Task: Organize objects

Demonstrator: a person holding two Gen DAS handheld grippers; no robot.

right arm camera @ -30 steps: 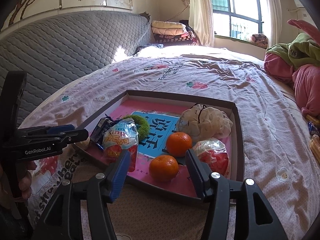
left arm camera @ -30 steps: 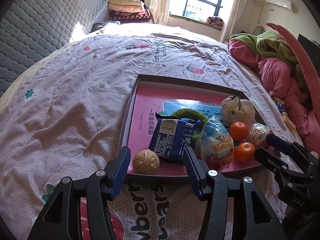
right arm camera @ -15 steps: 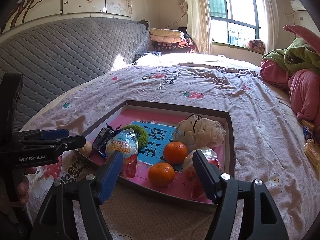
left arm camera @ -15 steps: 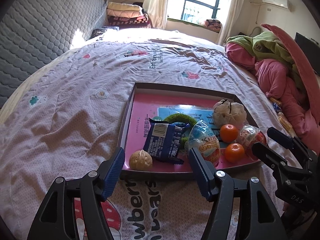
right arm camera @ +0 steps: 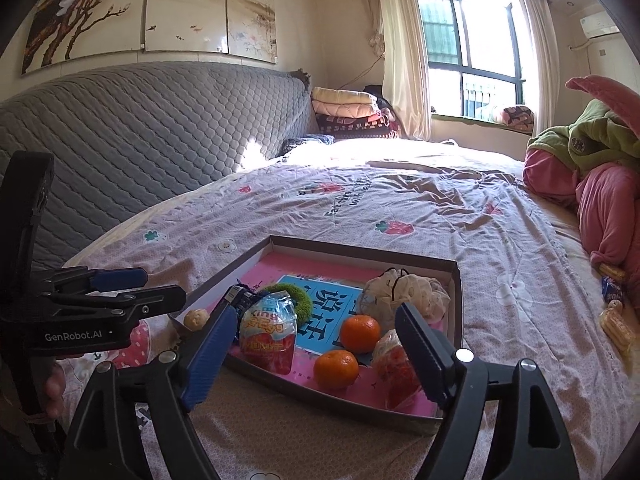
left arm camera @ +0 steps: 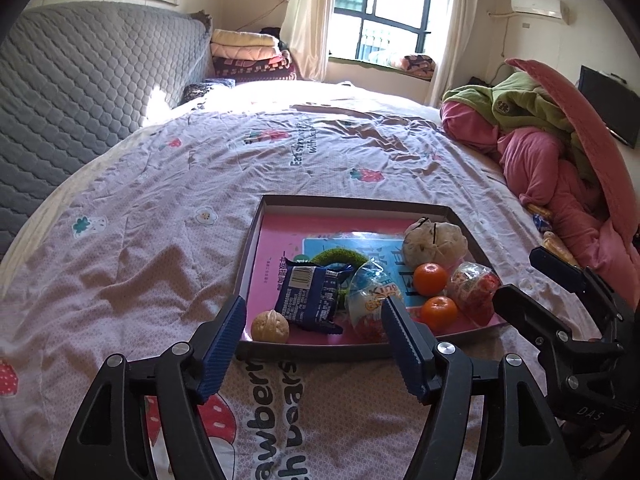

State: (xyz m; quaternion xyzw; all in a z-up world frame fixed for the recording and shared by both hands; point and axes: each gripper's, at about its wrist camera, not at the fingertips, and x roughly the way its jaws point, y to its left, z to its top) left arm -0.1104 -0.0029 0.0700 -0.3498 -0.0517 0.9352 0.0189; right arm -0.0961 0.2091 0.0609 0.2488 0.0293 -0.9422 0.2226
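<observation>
Left gripper (left arm camera: pixel 312 320) nearest, jaws spread wide, holding nothing, just short of tray's near rim. Right gripper (right arm camera: pixel 316 336) likewise spread, empty, over near rim.

Shallow cardboard tray (left arm camera: pixel 320 350) on bed (left arm camera: pixel 140 240). Inside, near edge: walnut (left arm camera: pixel 270 326), blue snack packet (left arm camera: pixel 310 298), egg-shaped candy pack (left arm camera: pixel 370 296), two tangerines (left arm camera: pixel 439 312). Farther: green ring (left arm camera: pixel 334 257), beige mesh pouf (left arm camera: pixel 434 242).

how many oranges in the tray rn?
2. Far orange sits beside the mesh pouch; near orange lies closer to the tray's front rim. Both in the tray; more could be hidden under wrappers.
</observation>
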